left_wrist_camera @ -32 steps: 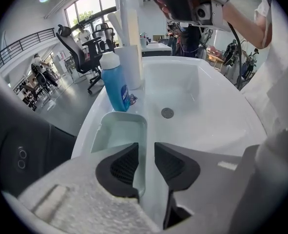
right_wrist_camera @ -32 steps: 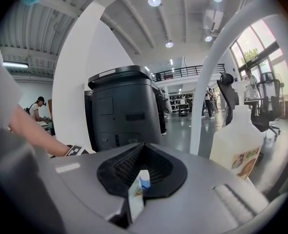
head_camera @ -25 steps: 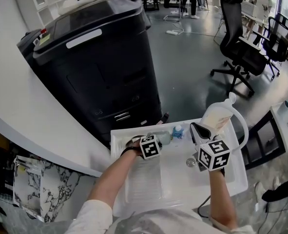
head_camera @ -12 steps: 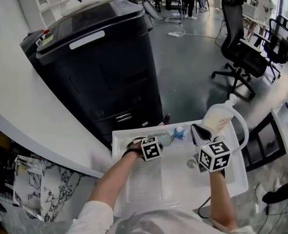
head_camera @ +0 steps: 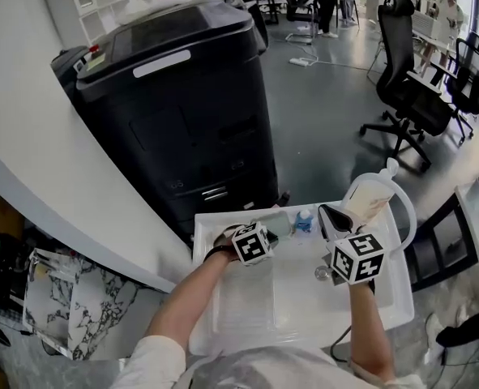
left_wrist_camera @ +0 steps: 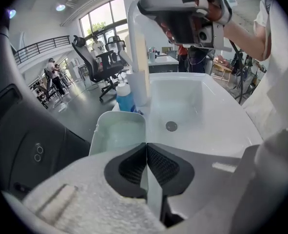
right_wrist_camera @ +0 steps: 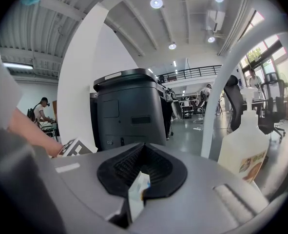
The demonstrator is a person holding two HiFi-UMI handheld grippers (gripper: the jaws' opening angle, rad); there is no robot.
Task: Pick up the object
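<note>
Closed over the last second, left tongs (left_wrist_camera: 146, 147) pinch the wall of the clear tub (left_wrist_camera: 115, 130), likely the object, at the far-left corner of the sink (left_wrist_camera: 197, 106), ready to lift. Right tongs (right_wrist_camera: 143, 155), above the sink, clamp a small packet (right_wrist_camera: 138, 191).

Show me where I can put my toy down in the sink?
Bare: the basin floor around the drain, between the left tongs, gripping the tub, and the right tongs, gripping a packet. Crowded: the back rim, with tub, blue bottle, soap bottle and tap.
</note>
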